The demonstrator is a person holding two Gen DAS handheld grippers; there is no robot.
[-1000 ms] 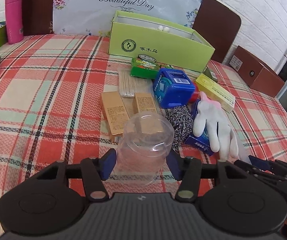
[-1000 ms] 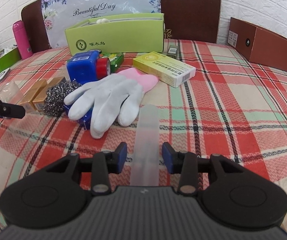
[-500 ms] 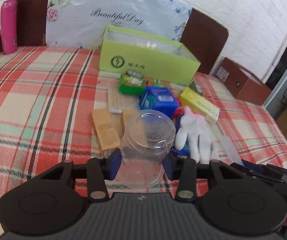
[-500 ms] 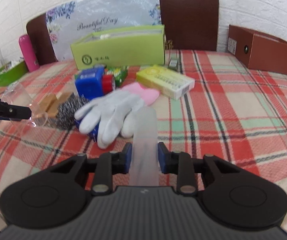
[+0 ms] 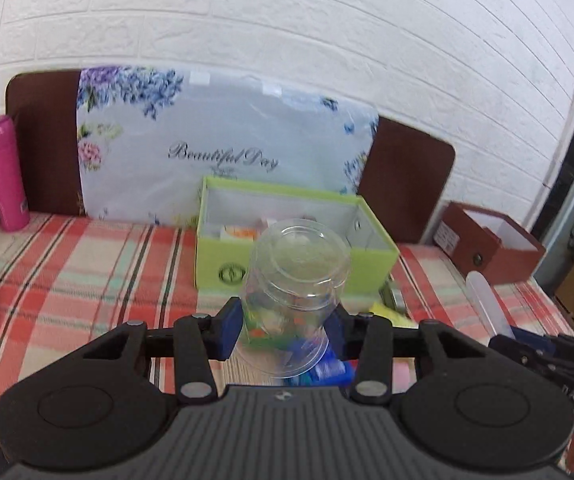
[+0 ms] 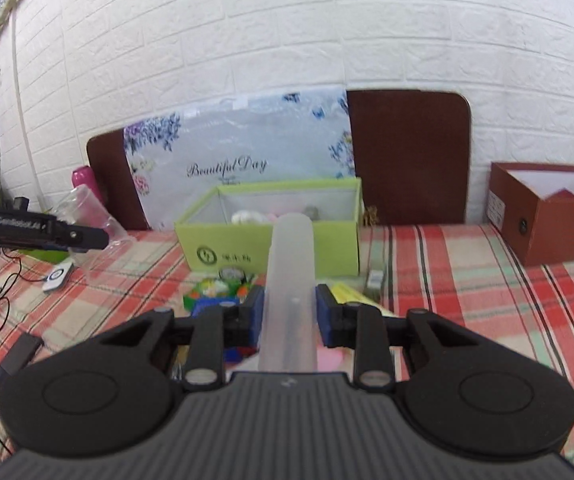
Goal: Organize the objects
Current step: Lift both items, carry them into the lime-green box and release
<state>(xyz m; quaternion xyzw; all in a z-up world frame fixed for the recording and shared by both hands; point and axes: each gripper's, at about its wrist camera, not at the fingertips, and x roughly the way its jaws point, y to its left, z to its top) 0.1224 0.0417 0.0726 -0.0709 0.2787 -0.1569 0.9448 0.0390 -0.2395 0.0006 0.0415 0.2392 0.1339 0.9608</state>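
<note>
My left gripper [image 5: 287, 330] is shut on a clear plastic jar [image 5: 297, 276], held in the air with its base facing forward, in front of the open green box [image 5: 287, 258]. My right gripper [image 6: 290, 312] is shut on a frosted plastic case [image 6: 290, 276], long and narrow, held up and pointing at the same green box [image 6: 271, 246]. The case also shows at the right of the left wrist view [image 5: 487, 300]. The jar and left gripper show at the left of the right wrist view [image 6: 87, 216]. A few small items lie inside the box.
Plaid-covered table [image 5: 87, 276] with a pink bottle [image 5: 5, 174] at the far left, a brown open box [image 6: 551, 212] at the right, a floral bag [image 5: 223, 148] and chair backs behind. Blue and green packets [image 6: 215, 292] lie below the grippers. A white puck [image 6: 58, 277] and cable lie left.
Both grippers have risen from the table and tilted up toward the green box, carrying the jar and the frosted case. The glove and other table items have dropped out of view.
</note>
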